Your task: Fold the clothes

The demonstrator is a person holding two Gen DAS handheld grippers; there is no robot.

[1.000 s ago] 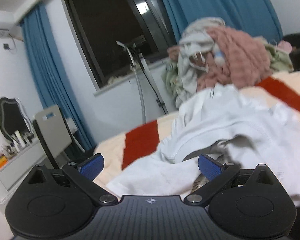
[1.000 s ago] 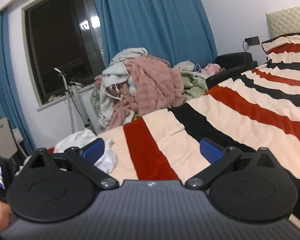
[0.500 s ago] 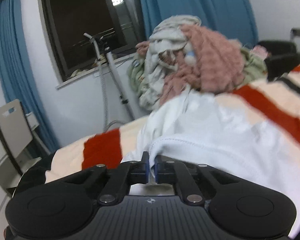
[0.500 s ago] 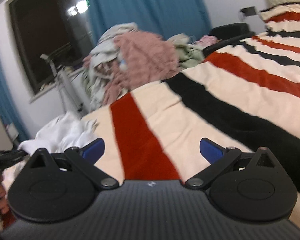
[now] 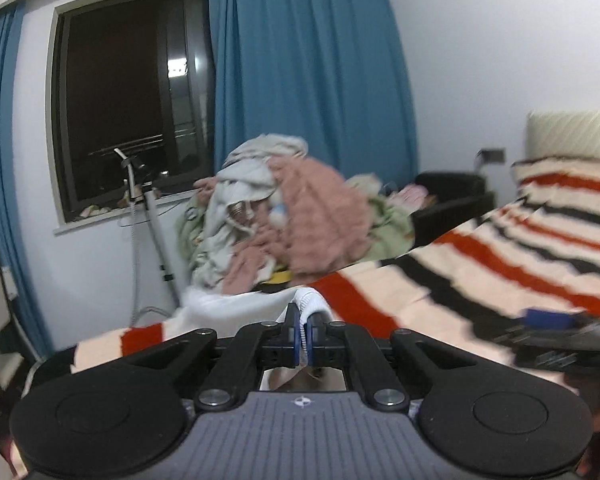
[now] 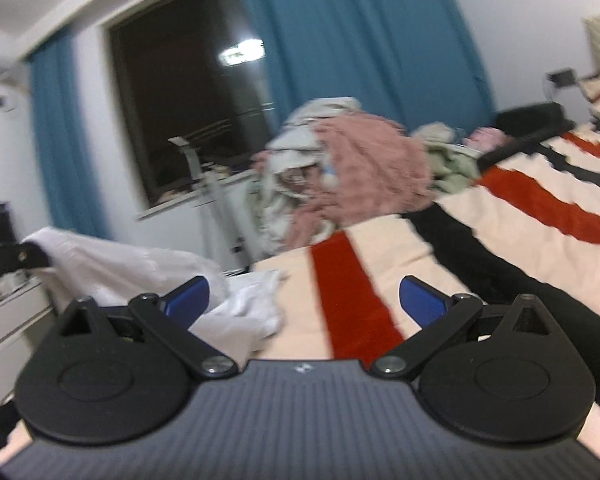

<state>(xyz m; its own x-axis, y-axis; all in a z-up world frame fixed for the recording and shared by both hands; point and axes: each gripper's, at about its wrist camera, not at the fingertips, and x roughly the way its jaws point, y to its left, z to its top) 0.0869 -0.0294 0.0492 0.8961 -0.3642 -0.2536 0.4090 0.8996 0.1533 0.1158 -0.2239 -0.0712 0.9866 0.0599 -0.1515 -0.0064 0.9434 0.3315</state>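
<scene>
A white garment (image 5: pixel 240 307) hangs from my left gripper (image 5: pixel 304 330), which is shut on a fold of its edge. In the right wrist view the same white garment (image 6: pixel 140 272) is lifted at the left, held up by the left gripper (image 6: pixel 4 258), and trails down onto the striped bed (image 6: pixel 380 248). My right gripper (image 6: pixel 304 298) stands open above the bed with nothing between its fingers; its blue pad also shows at the right of the left wrist view as the right gripper (image 5: pixel 548 320).
A tall heap of clothes (image 5: pixel 284 216), pink, grey and green, sits beyond the bed's far edge under the window (image 5: pixel 132 120). A garment steamer pole (image 5: pixel 156 232) stands at the wall. A dark armchair (image 5: pixel 448 196) is behind the bed. A white dresser (image 6: pixel 8 320) is at the left.
The left gripper went from open to shut on the white garment's edge and then lifted it off the bed. The right gripper stayed open and swung left toward the garment.
</scene>
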